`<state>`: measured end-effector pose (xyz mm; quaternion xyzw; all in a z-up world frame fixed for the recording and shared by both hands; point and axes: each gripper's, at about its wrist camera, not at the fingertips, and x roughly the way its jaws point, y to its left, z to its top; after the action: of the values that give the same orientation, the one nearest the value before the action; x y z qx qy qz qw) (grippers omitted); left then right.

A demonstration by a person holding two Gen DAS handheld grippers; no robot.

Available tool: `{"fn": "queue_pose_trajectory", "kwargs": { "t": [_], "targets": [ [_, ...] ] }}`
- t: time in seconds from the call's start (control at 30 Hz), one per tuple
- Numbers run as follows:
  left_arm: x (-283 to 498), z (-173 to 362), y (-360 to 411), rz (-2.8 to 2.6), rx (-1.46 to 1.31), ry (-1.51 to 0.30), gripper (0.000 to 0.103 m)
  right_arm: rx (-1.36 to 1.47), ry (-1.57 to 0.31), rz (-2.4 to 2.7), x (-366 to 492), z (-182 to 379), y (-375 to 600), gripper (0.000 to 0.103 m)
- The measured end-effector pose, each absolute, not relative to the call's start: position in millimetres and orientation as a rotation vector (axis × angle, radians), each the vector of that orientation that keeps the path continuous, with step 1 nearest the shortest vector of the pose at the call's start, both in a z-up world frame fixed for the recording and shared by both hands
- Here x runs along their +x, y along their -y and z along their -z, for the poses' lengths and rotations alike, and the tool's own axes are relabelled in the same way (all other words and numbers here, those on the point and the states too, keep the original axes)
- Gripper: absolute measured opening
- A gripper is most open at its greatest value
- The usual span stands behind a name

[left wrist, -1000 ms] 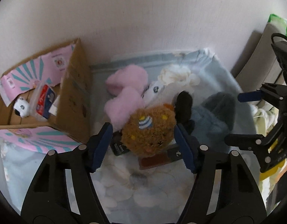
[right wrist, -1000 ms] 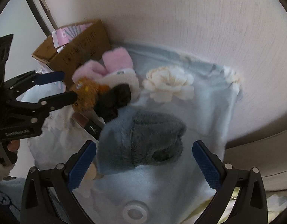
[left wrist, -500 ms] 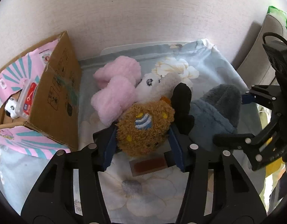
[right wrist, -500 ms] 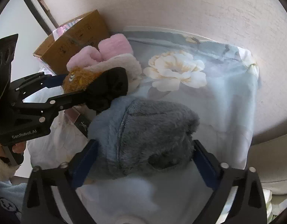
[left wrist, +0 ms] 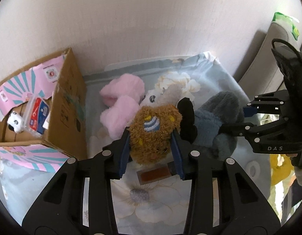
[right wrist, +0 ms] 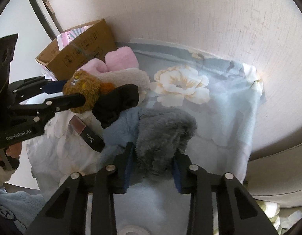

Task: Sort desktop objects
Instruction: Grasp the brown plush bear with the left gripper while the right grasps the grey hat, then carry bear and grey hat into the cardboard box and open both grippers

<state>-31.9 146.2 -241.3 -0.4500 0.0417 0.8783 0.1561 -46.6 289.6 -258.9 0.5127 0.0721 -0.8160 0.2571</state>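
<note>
My left gripper (left wrist: 151, 152) is shut on a brown fuzzy plush toy (left wrist: 155, 133) with a black limb (left wrist: 187, 117); the toy also shows in the right wrist view (right wrist: 84, 92). My right gripper (right wrist: 153, 168) is shut on a grey-blue fluffy slipper (right wrist: 160, 131), which also shows in the left wrist view (left wrist: 219, 121). A pair of pink fluffy slippers (left wrist: 123, 101) and a white plush (left wrist: 166, 94) lie behind the brown toy. A dark lipstick box (right wrist: 86, 133) lies on the floral cloth (right wrist: 219, 117).
An open cardboard box (left wrist: 66, 101) at the left holds a small panda toy (left wrist: 14, 121) and a packet. The wall (left wrist: 151, 29) runs close behind. A beige cushion (right wrist: 278, 176) lies at the right.
Both grippers moved forward and closed: the left onto the brown plush toy, the right onto the grey-blue slipper. Both were open a second ago.
</note>
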Motion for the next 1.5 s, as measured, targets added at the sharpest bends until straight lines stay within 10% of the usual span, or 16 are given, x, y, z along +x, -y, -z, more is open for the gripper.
{"fn": "queue_pose_trajectory", "kwargs": {
  "t": [1.5],
  "targets": [
    [-66,80,45,-2.708,-1.11,-0.145,0.035,1.132,-0.216,2.395,-91,82,-179,0.03]
  ]
}}
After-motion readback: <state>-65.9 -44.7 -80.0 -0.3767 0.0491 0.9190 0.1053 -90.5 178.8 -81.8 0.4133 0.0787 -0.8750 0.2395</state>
